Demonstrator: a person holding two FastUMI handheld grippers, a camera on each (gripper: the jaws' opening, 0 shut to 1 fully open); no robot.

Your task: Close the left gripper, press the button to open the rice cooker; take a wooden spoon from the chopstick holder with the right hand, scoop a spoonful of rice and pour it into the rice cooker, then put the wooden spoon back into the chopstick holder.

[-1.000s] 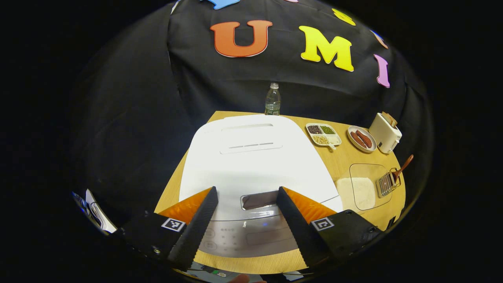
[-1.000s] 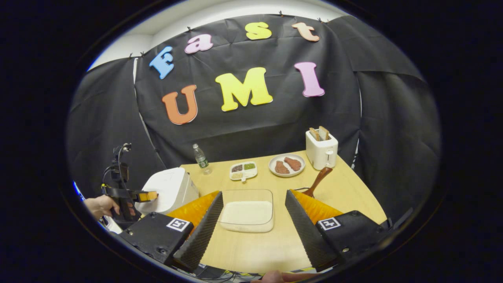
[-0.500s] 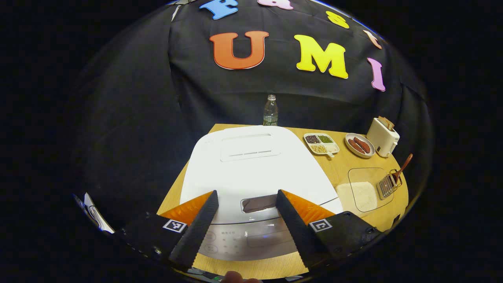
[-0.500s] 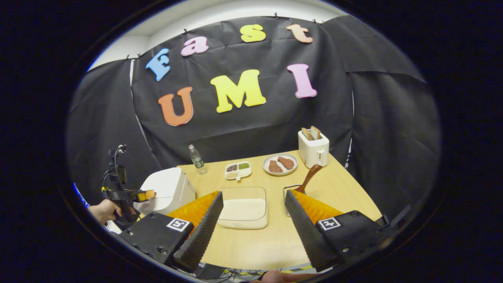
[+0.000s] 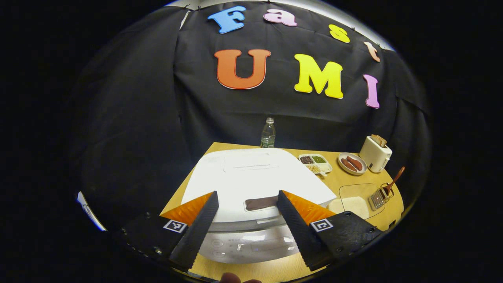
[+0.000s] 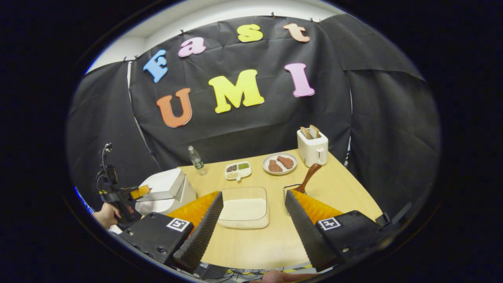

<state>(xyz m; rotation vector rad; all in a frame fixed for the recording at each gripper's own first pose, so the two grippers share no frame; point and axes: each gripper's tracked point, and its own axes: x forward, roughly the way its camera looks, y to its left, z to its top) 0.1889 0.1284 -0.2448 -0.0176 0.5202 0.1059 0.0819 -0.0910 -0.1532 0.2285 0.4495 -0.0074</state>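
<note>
The rice cooker [image 5: 251, 184] sits at the near left of the table [image 6: 338, 188], and in the right gripper view its lid looks lifted at the front edge, a gap showing between lid and body. From that, the button press seems to have taken effect and the lid appears to be on its way up. The left gripper [image 5: 245, 220] hovers just in front of the dark release button [image 5: 261, 203], its fingers spread wide and gripping nothing — not closed, as the task asks for the press.

To finish this step well, the left hand should draw clear toward the near side so the rising lid meets neither finger, and wait until the lid stands fully open.

The right gripper [image 6: 253, 224] is also wide and empty, held low over the near table edge with the glass dish of rice [image 6: 243, 207] between its fingers in view. The wooden spoon [image 6: 308, 177] stands tilted in the wire chopstick holder [image 6: 289, 189], just right of the dish. For the coming grasp, the right hand should approach the upper handle squarely — a pinch across the narrow neck would keep the spoon from twisting.
</note>
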